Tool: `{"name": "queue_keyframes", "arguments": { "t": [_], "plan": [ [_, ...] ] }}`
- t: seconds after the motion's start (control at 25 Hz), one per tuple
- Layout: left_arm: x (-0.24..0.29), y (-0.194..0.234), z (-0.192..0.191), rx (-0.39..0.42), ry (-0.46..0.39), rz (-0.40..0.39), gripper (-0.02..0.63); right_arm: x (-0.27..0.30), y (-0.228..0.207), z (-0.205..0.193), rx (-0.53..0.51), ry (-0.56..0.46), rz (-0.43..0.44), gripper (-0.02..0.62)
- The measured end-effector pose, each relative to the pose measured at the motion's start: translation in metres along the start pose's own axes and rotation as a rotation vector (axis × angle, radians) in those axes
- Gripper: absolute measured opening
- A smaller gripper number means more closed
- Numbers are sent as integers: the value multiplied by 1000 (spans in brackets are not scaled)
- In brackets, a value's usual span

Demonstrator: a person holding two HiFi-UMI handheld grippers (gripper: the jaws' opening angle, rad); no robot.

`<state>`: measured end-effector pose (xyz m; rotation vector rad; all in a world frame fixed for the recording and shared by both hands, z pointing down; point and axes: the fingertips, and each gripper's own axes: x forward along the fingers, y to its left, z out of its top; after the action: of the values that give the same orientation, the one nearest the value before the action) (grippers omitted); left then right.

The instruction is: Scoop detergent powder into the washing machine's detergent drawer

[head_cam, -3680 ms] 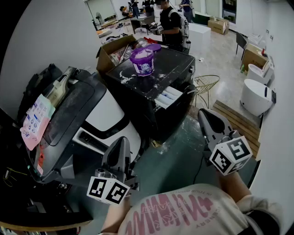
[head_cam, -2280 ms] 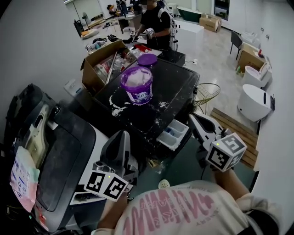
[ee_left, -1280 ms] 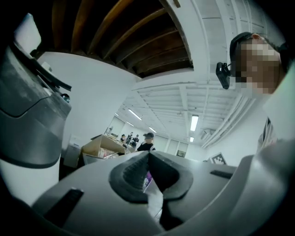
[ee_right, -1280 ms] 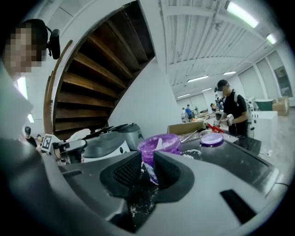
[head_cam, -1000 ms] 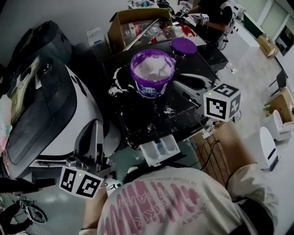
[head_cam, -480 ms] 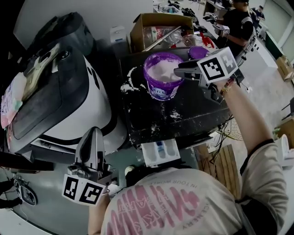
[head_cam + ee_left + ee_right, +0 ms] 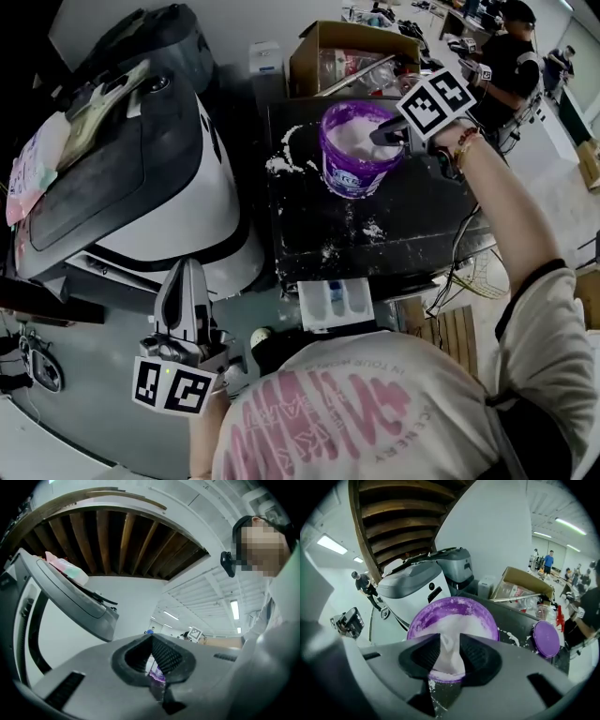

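Observation:
A purple tub (image 7: 359,155) full of white detergent powder stands on the black washing machine's top (image 7: 422,220). The detergent drawer (image 7: 335,305) is pulled out at the machine's front. My right gripper (image 7: 382,137) points down over the tub's right rim. Its jaws have just been opening, and they stand a little apart above the powder (image 7: 450,641). In the gap I see only powder and a pale upright shape, and nothing is pressed by the pads. My left gripper (image 7: 185,270) hangs low at the front left with its tips together and nothing held (image 7: 152,641).
The purple lid (image 7: 546,639) lies on the machine's top beside the tub. Spilt powder (image 7: 281,161) streaks the top. A cardboard box (image 7: 349,56) of clutter stands behind. A white and grey machine (image 7: 159,178) stands to the left. A person (image 7: 514,58) works at the back.
My right gripper has swung left from over the machine's right side to the tub's rim and tipped downward. The left gripper has stayed low at the front left.

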<state>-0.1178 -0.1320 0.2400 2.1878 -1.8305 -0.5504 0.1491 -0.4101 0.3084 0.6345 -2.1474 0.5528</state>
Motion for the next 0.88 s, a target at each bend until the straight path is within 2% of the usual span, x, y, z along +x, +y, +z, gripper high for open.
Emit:
{"name": "queue_keyframes", "arguments": {
  "t": [0.24, 0.32, 0.52, 0.88],
  "plan": [
    [-5, 10, 5, -3, -28, 33, 2, 12, 9, 5, -64, 26, 12, 106],
    [-4, 11, 6, -8, -34, 37, 2, 13, 10, 5, -71, 32, 8, 53],
    [0, 9, 8, -5, -36, 29, 2, 14, 10, -2, -63, 49, 25, 22],
    [4, 6, 5, -7, -17, 20, 2, -13, 5, 27, -123, -102, 7, 4]
  ]
}}
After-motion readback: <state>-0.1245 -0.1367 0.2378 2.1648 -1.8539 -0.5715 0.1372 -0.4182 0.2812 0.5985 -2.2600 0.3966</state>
